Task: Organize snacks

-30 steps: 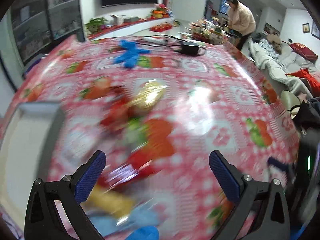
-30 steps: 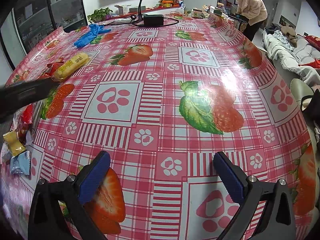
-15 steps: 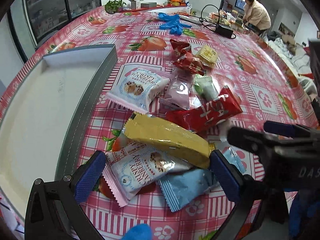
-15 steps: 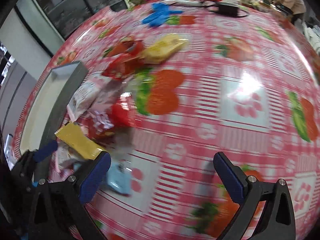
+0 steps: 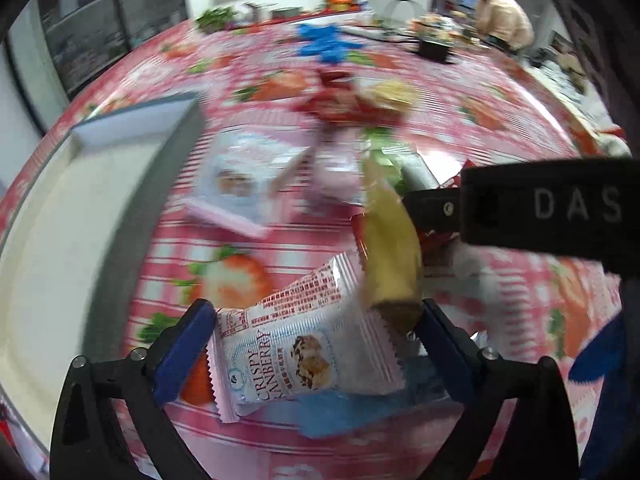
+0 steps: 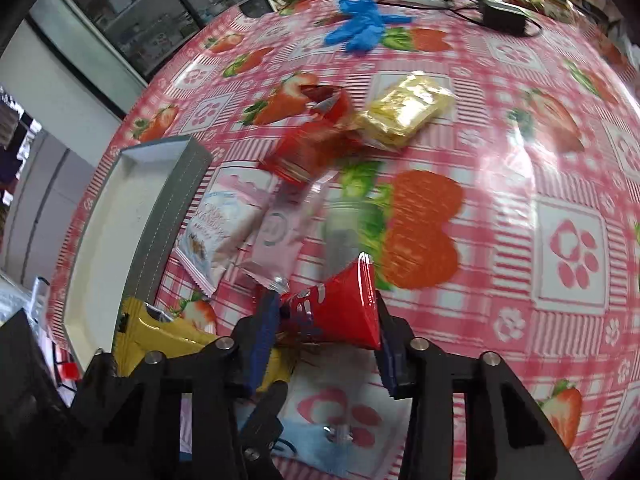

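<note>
Your right gripper, wide open and clear of the pile a second ago, is closing on the red packet lying beside the tray. Your left gripper stays spread around the cranberry packet, not clamping it. Nothing is trayed yet.

Blue gloves, black adapter, person far behind.

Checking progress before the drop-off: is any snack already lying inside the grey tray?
No; the grey tray shows only its bare pale floor, with the snacks on the tablecloth beside it.
</note>
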A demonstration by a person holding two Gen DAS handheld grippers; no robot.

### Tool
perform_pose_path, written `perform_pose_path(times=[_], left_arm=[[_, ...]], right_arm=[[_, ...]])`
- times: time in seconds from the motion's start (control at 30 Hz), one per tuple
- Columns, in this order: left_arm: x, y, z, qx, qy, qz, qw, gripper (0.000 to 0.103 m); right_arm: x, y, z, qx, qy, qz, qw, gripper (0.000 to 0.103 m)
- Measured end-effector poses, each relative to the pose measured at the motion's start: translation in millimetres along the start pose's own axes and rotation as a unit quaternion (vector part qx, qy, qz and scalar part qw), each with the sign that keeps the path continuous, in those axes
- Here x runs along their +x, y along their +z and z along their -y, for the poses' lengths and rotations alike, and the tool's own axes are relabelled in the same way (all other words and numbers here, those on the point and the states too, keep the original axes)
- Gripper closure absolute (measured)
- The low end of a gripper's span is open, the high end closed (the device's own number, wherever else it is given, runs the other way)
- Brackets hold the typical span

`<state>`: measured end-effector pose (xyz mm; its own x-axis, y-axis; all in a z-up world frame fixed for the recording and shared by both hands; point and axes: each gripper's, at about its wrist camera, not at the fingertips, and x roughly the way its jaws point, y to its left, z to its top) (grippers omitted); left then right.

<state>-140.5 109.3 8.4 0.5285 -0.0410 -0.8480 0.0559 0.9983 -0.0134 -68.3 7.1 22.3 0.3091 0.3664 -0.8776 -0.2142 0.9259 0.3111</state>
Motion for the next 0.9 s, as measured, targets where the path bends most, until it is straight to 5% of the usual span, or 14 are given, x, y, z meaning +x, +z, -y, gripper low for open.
perform_pose_path(times=[0.13,0.23,0.3,0.37,0.73,0.9], left_arm=[[-7,-10,34,0.048,-0.027,0.003,0.9985,0.004],[-16,-10,32,0.036,-0.038,0.004,0.9986,0.005],[-23,-5,19,0.019,-0.036,0.01,0.9991,0.005],[-31,0,5,0.007,-0.033,0.013,0.9994,0.005],[-30,-3,-6,-0.006,-0.017,-0.015,0.9997,0.004],[-37,-8,10,0.088,-0.008,0.003,0.9961,0.004]], right_arm=[[-27,-17,50,0.025,-0.01,0.004,1.0,0.061],[-51,-30,90,0.051,-0.019,0.008,0.998,0.06],[-63,-37,106,0.06,-0.018,0.013,0.998,0.046],[-77,-43,115,0.061,-0.034,0.032,0.997,0.01],[-82,-63,122,0.061,-0.044,0.037,0.997,0.01],[-86,-75,131,0.061,-0.044,0.031,0.997,0.009]])
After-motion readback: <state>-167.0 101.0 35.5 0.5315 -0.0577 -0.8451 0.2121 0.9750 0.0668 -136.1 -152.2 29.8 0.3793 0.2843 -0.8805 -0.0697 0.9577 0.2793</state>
